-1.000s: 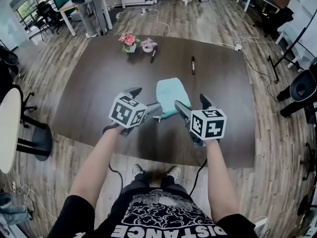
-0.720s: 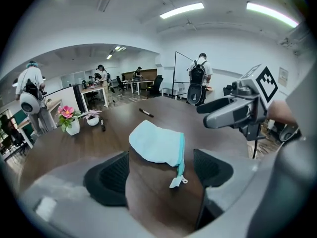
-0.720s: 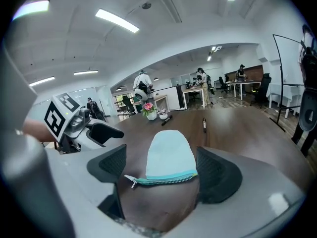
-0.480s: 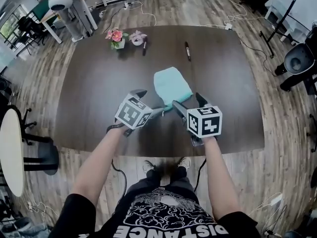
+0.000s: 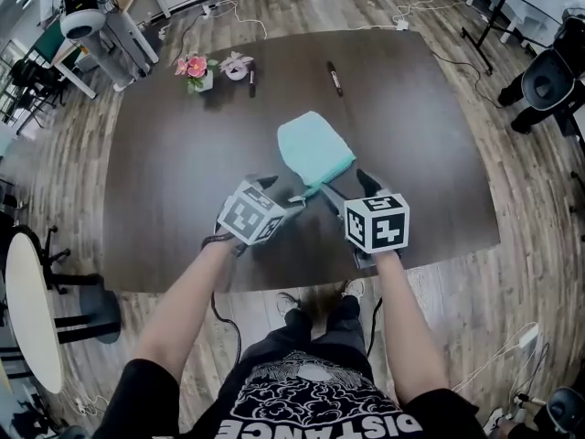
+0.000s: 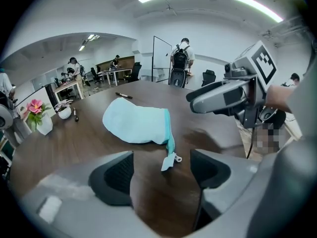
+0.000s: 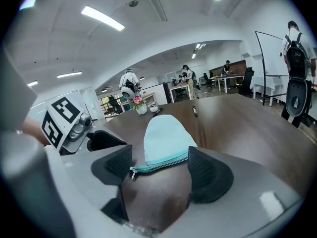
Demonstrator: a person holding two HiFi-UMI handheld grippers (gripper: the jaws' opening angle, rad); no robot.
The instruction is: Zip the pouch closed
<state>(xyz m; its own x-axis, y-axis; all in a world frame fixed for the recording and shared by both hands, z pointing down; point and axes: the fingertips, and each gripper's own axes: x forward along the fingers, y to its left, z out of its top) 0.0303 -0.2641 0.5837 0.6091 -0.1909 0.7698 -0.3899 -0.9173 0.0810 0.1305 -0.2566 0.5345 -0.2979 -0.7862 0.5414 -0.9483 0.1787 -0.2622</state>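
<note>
A light blue pouch (image 5: pixel 313 147) lies flat on the dark table (image 5: pixel 164 172), its teal zipper edge toward me. Both grippers hang low over that near edge. My left gripper (image 5: pixel 285 193) has just been closing a little but is open. In the left gripper view the pale zipper pull (image 6: pixel 169 161) lies on the table between the pads, untouched. My right gripper (image 5: pixel 343 184) has also been closing and is open. In the right gripper view the zipper edge (image 7: pixel 161 165) runs across the gap between its pads, and neither pad presses on it.
At the table's far edge stand a small flower pot (image 5: pixel 195 69), a white dish (image 5: pixel 236 65) and two dark markers (image 5: pixel 251 79) (image 5: pixel 335 78). The table's near edge runs just behind my hands. Office chairs (image 5: pixel 548 80), desks and several people are around the room.
Both grippers have sunk toward the table and drawn in on the pouch's zipper end. The pouch has not moved.
</note>
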